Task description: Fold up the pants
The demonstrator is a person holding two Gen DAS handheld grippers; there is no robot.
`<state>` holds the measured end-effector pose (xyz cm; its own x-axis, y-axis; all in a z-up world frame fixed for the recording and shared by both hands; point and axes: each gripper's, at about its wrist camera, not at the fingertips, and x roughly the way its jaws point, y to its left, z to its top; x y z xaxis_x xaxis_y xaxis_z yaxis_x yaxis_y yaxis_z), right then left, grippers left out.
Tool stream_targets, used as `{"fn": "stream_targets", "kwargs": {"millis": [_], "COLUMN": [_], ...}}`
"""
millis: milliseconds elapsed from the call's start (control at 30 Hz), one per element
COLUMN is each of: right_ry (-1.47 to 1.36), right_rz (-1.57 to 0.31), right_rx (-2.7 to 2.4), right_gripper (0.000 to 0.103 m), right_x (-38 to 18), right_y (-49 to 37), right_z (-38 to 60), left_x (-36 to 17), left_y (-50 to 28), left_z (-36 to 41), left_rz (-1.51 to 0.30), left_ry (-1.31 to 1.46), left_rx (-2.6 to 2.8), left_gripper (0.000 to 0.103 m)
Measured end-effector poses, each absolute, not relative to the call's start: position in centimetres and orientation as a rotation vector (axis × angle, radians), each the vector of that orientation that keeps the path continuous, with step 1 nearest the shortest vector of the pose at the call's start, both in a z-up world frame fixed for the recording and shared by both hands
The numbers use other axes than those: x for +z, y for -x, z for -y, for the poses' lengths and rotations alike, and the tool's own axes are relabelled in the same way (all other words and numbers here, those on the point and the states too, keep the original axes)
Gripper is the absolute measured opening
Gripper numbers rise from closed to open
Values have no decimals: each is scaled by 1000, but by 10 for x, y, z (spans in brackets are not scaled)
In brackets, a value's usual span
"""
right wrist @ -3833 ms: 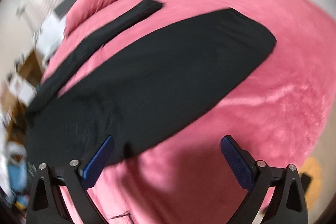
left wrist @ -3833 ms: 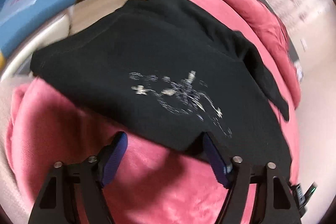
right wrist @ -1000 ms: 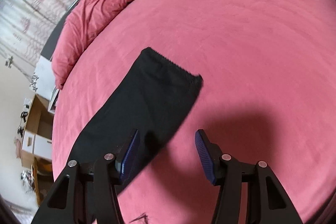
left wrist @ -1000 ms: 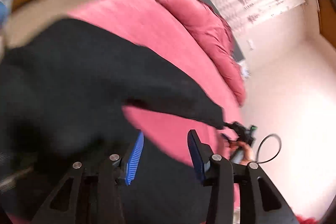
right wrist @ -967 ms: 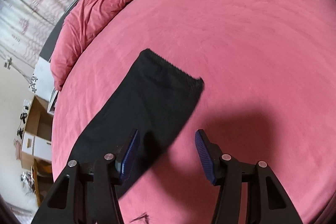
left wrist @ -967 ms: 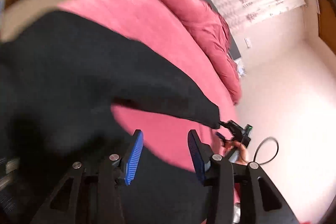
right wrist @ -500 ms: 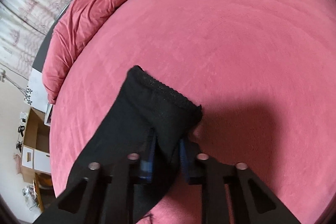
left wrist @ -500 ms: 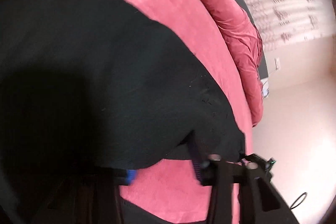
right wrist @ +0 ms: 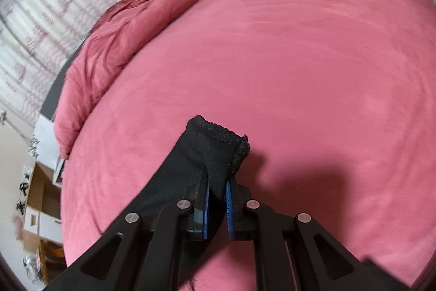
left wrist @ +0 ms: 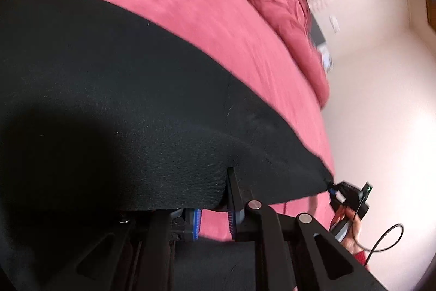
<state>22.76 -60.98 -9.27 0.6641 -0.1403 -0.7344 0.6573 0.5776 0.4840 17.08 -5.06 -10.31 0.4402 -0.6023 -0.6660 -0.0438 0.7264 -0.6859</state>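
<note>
The black knit fabric pants point(left wrist: 114, 89) lie spread across the pink plush-covered bed point(right wrist: 299, 67), and the fold looks barely begun: both ends are gripped, but no layer is yet laid over another as far as these views show. The right claw point(right wrist: 216, 195) has its blue pads pinched on the hem of one leg, the ragged cuff standing up just past the fingertips. The left claw point(left wrist: 214, 212) is closing, its jaws narrow; black cloth drapes over and between them, though blur and shadow make it hard to say whether the pads already press on it. Still left, I judge, is carrying one end over the other and flattening the stack.

Nearby, a bunched pink duvet point(right wrist: 122, 32) lies along the bed's far edge, well apart from the pants, and leaves the middle free. A person's hand point(left wrist: 350, 231) with a trailing black cable shows beside the bed. Cardboard boxes point(right wrist: 41, 198) stand on the floor beyond.
</note>
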Motion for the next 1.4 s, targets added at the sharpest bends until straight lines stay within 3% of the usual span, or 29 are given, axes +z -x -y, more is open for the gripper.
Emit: {"fn": "stream_targets", "kwargs": {"millis": [67, 167, 233, 467, 700, 767, 967, 1233, 1400], "right_ry": [-827, -785, -719, -589, -431, -395, -279, -320, -358], "right_rz": [-767, -777, -796, -750, -806, -847, -888, -921, -956], "right_rx": [-503, -497, -522, -475, -202, -125, -18, -48, -115], "right_gripper": [12, 27, 57, 57, 57, 57, 57, 57, 57], "right_x": [-113, -115, -105, -62, -54, -59, -57, -40, -36], "right_y": [-218, -208, -207, -191, -172, -167, -165, -205, -249], "right_z": [612, 603, 594, 543, 429, 391, 330, 343, 369], "left_x": [-114, -117, -112, -97, -106, -111, -90, -40, -40], "left_y": [-170, -161, -150, -70, -4, 10, 38, -64, -160], "left_z": [55, 53, 48, -8, -107, -134, -169, -210, -233], "left_rz": [-1123, -1119, -1112, -1072, -1096, -1120, -1114, -959, -985], "left_ry": [675, 666, 634, 442, 497, 515, 639, 610, 653], "left_rx": [-368, -379, -408, -449, -280, -216, -247, -209, -134], "left_gripper": [18, 26, 29, 34, 34, 28, 29, 46, 48]}}
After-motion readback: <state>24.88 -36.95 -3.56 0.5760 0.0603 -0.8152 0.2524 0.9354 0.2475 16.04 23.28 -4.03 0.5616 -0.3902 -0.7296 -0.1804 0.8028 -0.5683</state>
